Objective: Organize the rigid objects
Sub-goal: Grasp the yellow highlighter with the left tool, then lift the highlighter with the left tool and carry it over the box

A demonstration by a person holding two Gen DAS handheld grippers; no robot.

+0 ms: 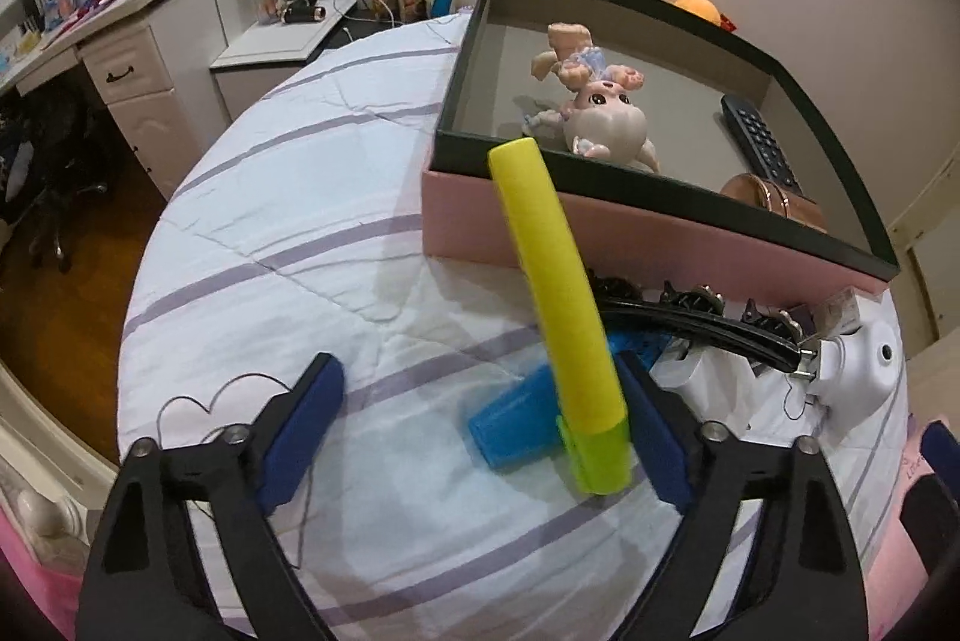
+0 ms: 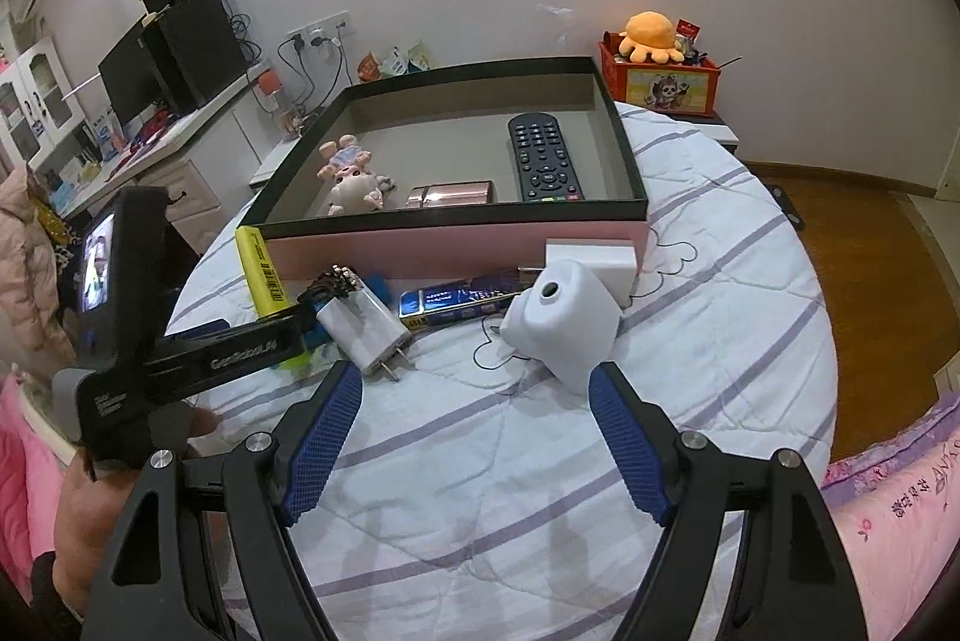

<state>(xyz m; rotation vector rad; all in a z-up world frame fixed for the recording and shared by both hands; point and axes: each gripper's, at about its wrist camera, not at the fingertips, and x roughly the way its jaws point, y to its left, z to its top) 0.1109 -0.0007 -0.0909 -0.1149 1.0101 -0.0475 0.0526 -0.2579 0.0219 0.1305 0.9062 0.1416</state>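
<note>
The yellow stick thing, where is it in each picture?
Left wrist view: the yellow stick stands in the middle, between the left gripper's fingers, beside the right-hand finger, its tip reaching the pink box.
Right wrist view: the yellow stick lies at the left, by the near left corner of the pink box.
Shared landmark: the bunny toy inside the box.

White quilted bed [image 2: 690, 245] with purple stripes carries a pink, black-rimmed cardboard box [image 2: 456, 242], white plastic cube [image 2: 564, 326], white charger plug [image 2: 366, 329].
</note>
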